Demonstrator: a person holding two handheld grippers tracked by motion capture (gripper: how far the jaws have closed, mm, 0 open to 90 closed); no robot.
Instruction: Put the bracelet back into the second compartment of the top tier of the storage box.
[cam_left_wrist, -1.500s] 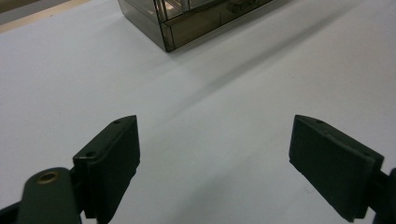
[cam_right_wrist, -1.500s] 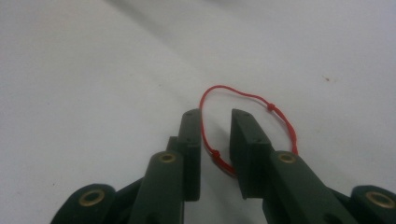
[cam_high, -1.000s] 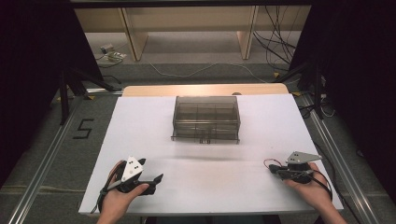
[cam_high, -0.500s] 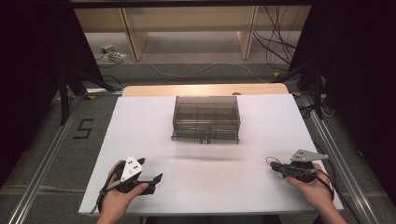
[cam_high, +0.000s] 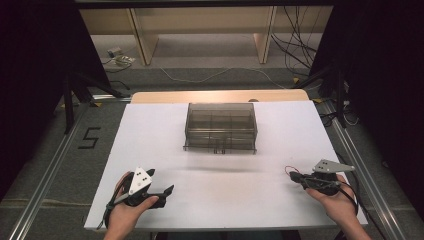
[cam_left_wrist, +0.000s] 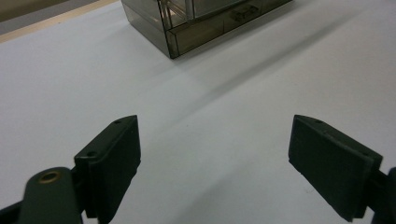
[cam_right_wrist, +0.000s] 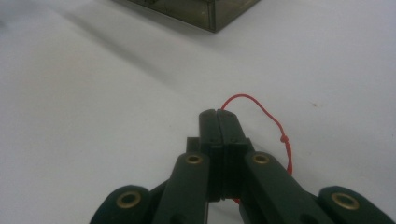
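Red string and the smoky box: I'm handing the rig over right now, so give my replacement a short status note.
Left gripper: jaws wide open, empty, low over the white table at its near left.
Right gripper: jaws shut on a thin red string with a knot in it; the string loops out beside the tips at the near right of the table.
The smoky clear compartment box sits mid-table toward the far edge, apart from both grippers; its lid looks closed.
Done: string gripped.
Left: probably bringing the string to the box; nothing there has been touched yet.

white table (cam_high: 150, 130), floor cables (cam_high: 300, 55), wooden shelf (cam_high: 200, 22)
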